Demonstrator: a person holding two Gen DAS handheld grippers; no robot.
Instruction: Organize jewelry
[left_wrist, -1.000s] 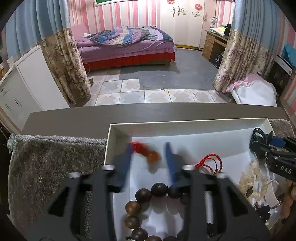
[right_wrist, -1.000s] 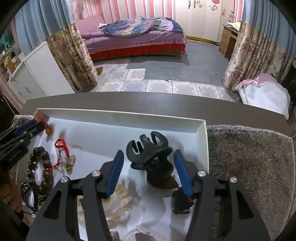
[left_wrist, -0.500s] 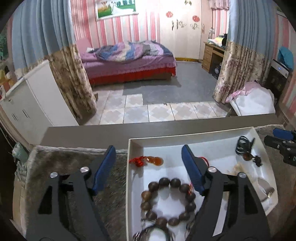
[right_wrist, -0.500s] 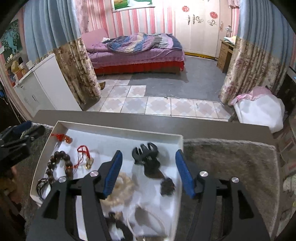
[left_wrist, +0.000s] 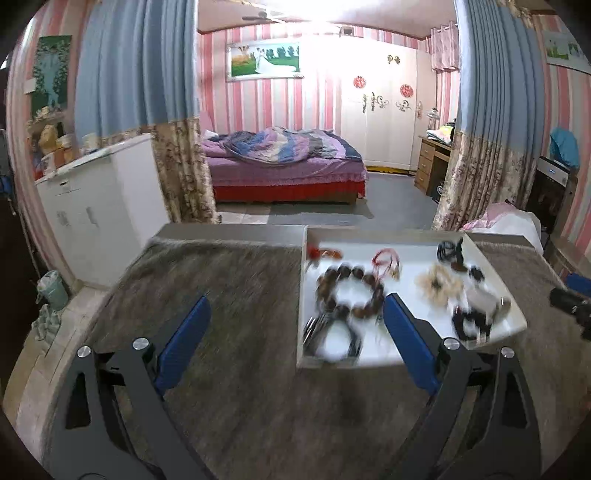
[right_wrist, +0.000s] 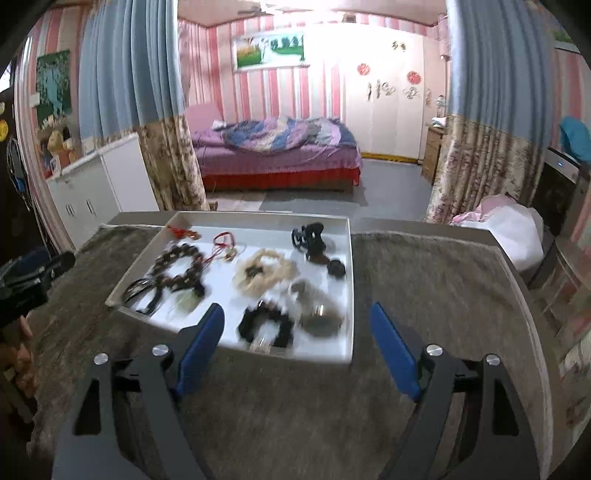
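Observation:
A white tray (right_wrist: 350, 280) sits on a grey furry mat and holds several pieces of jewelry: a dark wooden bead bracelet (right_wrist: 179, 267), a red cord charm (right_wrist: 221, 240), an orange pendant (right_wrist: 184, 232), a cream shell bracelet (right_wrist: 264, 273), a black hair claw (right_wrist: 308, 238) and a black bracelet (right_wrist: 266, 326). The tray also shows in the left wrist view (left_wrist: 304, 295) with the bead bracelet (left_wrist: 347, 291). My left gripper (left_wrist: 295, 343) is open and empty, above the mat at the tray's near left. My right gripper (right_wrist: 295, 347) is open and empty, above the tray's near edge.
The grey furry mat (left_wrist: 229, 295) covers the tabletop (right_wrist: 406, 225) on both sides of the tray. Beyond the table's far edge are curtains, a white cabinet (left_wrist: 96, 210) and a bed (left_wrist: 280, 166). The right gripper shows at the edge of the left wrist view (left_wrist: 570, 299).
Both grippers have pulled back and up from the tray and now stand wide open. The orange pendant that was between the left fingers lies in the tray's far left corner.

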